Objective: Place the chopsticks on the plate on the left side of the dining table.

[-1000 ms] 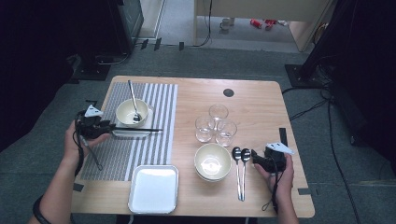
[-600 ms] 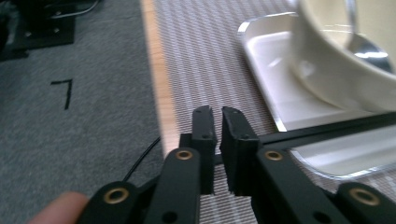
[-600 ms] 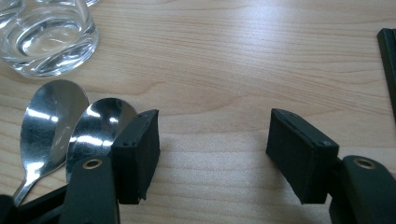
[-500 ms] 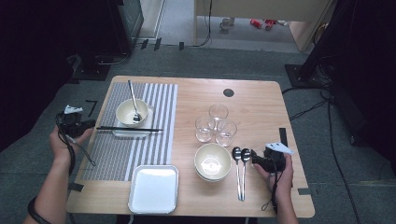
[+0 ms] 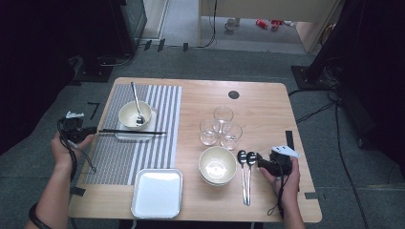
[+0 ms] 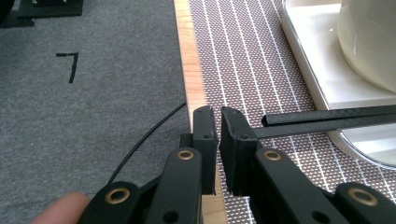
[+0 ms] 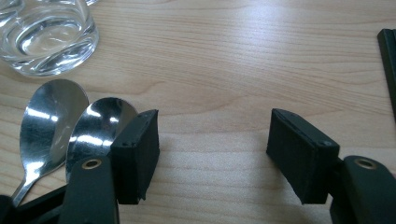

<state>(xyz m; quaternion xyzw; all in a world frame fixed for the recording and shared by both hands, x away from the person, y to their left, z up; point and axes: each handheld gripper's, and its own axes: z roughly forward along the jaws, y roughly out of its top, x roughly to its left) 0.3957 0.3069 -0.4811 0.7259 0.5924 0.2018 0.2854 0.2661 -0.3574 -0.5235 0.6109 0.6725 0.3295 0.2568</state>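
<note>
My left gripper (image 5: 93,130) hovers at the table's left edge, its jaws shut with nothing between them (image 6: 216,125). Just right of its tips lie black chopsticks (image 6: 327,119), resting across the front of a small white tray (image 5: 123,136) on a striped mat (image 5: 119,157). A cream bowl (image 5: 133,114) with a spoon (image 5: 136,101) in it stands on that tray. My right gripper (image 5: 260,161) rests low over the wood, open and empty (image 7: 212,140). Its left jaw sits beside two steel spoons (image 7: 100,123).
Three glasses (image 5: 223,115) cluster at mid-table, one close ahead of the right gripper (image 7: 46,37). Stacked cream bowls (image 5: 217,164) sit left of the spoons (image 5: 245,160). A square white tray (image 5: 157,192) lies at the front edge. Grey carpet (image 6: 93,70) lies beyond the left edge.
My left gripper has drawn back leftward from the chopsticks to the table's edge. The chopsticks stay across the tray. The right gripper has not moved.
</note>
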